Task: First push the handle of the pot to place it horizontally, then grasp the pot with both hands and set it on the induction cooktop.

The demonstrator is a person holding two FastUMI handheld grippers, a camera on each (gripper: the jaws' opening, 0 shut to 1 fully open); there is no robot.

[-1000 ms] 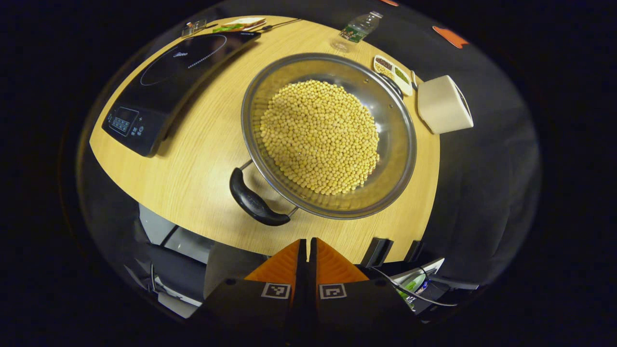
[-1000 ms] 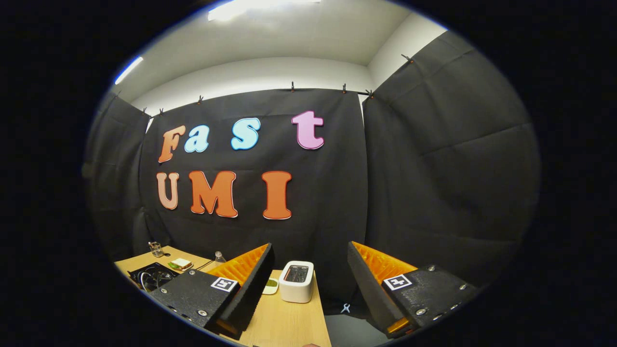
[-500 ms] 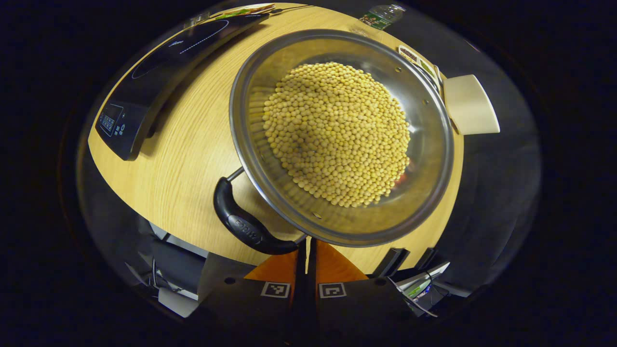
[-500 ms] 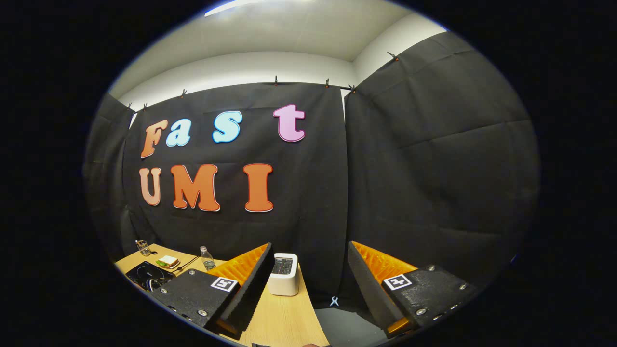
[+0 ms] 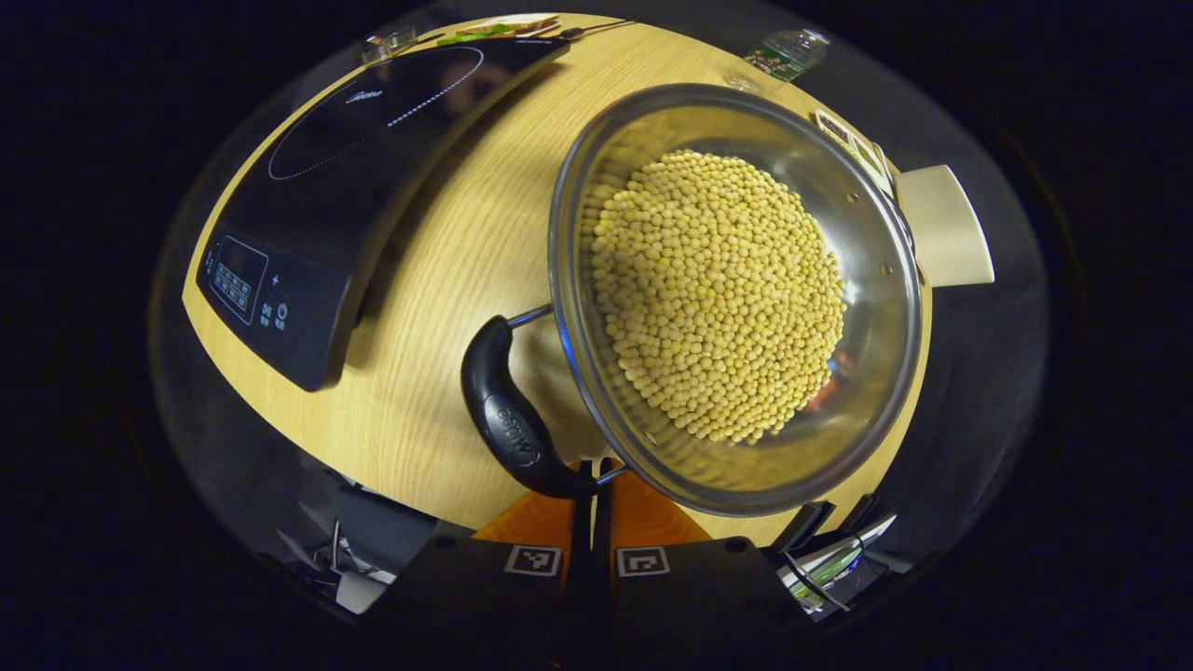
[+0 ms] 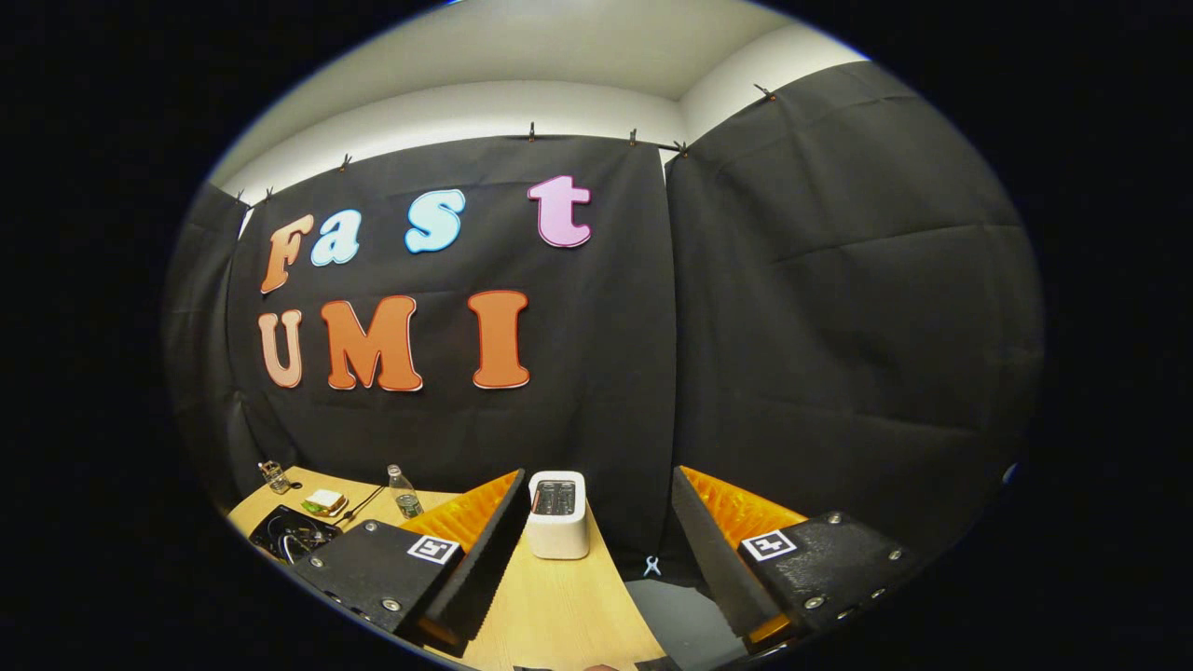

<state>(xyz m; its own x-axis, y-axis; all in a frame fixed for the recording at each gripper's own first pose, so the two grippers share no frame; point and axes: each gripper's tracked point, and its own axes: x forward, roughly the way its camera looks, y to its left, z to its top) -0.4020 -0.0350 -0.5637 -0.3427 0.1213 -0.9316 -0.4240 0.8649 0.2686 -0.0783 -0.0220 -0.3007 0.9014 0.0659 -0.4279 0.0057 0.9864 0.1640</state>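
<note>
A steel pot (image 5: 867, 373) full of yellow beans (image 5: 718, 294) sits on the wooden table (image 5: 438, 373) in the left gripper view. Its black handle (image 5: 508, 419) juts from the side nearest the cooktop. My left gripper (image 5: 594, 471) is shut, fingers together with nothing between them, and its tips touch the near end of that handle. The black induction cooktop (image 5: 354, 186) lies at the upper left, apart from the pot. In the right gripper view my right gripper (image 6: 596, 485) is open and held in the air, pointing at the booth wall; the cooktop (image 6: 289, 536) is far off at the lower left.
A white toaster (image 5: 941, 224) stands just past the pot's far rim, with a small divided dish (image 5: 853, 140) beside it. A water bottle (image 5: 783, 56) and a sandwich (image 5: 503, 23) sit along the far edge. The toaster (image 6: 557, 513) and bottle (image 6: 403, 492) also appear ahead of the right gripper.
My left gripper came down to the pot's handle and now touches its end. The handle has swung round toward the cooktop side. The right gripper drifted slightly and stayed open.
</note>
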